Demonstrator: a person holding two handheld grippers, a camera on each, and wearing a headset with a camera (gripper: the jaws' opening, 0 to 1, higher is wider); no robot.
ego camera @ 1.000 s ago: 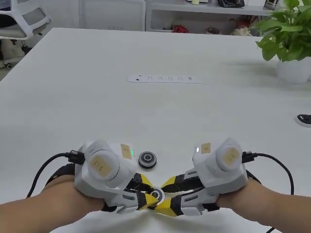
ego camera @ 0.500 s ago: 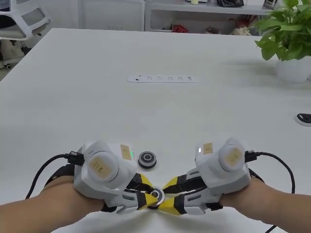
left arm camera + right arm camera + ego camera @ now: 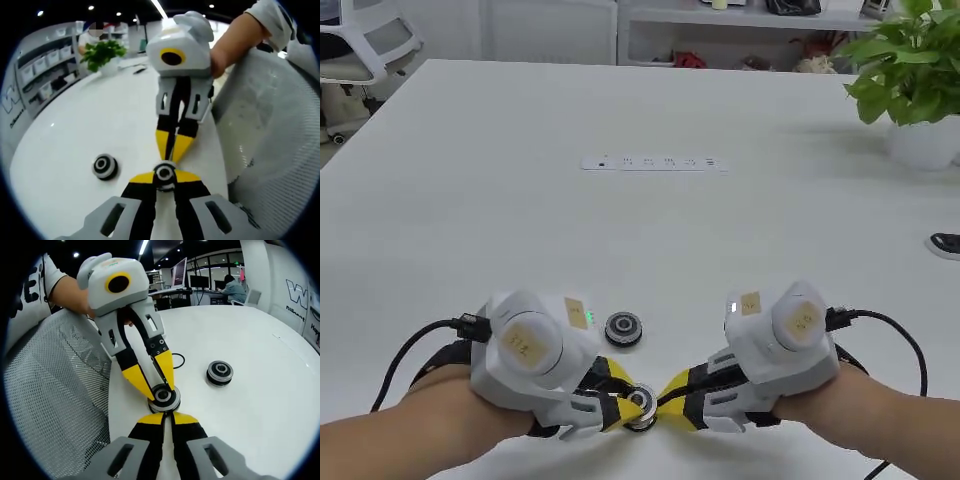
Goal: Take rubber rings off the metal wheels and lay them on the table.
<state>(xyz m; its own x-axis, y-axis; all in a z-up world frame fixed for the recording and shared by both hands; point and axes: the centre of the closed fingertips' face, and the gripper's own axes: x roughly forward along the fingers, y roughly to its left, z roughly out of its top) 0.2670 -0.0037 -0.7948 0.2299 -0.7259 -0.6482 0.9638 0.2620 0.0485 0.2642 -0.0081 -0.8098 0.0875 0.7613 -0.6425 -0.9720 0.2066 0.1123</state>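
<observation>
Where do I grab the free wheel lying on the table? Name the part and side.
Best grip the free wheel across its black outer rim, coming down from above. It lies flat on the table, hub up, so the round rim offers two opposite sides, with bare table around it.

Left gripper (image 3: 164, 177) white, jaws yellow-black; wheel (image 3: 164, 396) black-silver (table (image 3: 650, 240) white).
</observation>
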